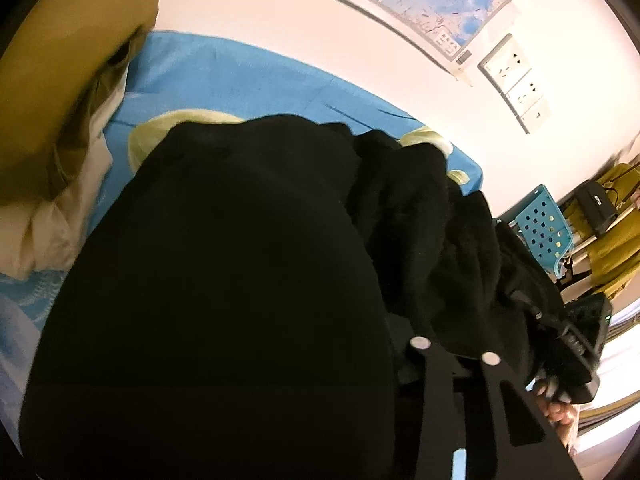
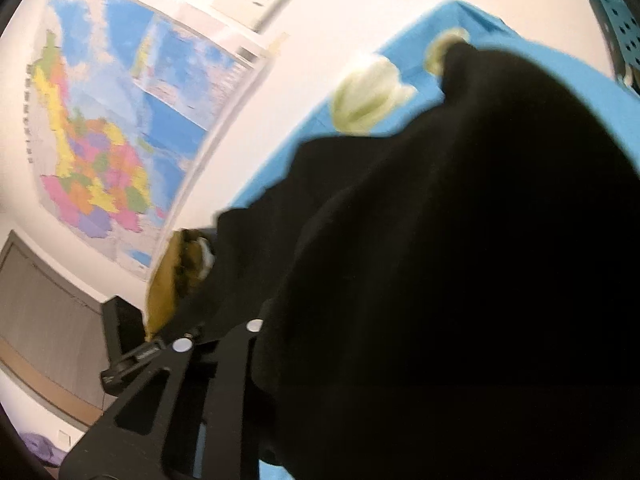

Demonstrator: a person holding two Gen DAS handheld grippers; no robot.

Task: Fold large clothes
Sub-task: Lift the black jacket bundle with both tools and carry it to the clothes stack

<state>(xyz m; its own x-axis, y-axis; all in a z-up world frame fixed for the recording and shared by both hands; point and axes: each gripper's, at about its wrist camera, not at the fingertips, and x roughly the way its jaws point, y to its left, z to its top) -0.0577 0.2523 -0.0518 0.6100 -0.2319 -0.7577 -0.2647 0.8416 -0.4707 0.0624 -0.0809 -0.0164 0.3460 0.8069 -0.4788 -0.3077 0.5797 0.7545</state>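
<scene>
A large black garment [image 1: 240, 280] hangs in front of both cameras, lifted above a bed with a blue sheet [image 1: 248, 76]. My left gripper [image 1: 454, 350] is shut on the garment's edge; the cloth bunches over its fingers. My right gripper [image 2: 218, 334] is shut on another edge of the same black garment [image 2: 460, 260], which drapes to its right and covers most of that view. The right gripper and the hand that holds it also show at the right of the left wrist view [image 1: 568, 344]. The fingertips of both are hidden by cloth.
An olive and cream pillow [image 1: 60, 120] lies at the head of the bed. The wall behind carries a map [image 2: 120, 132] and sockets [image 1: 516, 80]. A blue perforated basket [image 1: 544, 228] and yellow cloth [image 1: 616, 240] stand beyond the bed's foot.
</scene>
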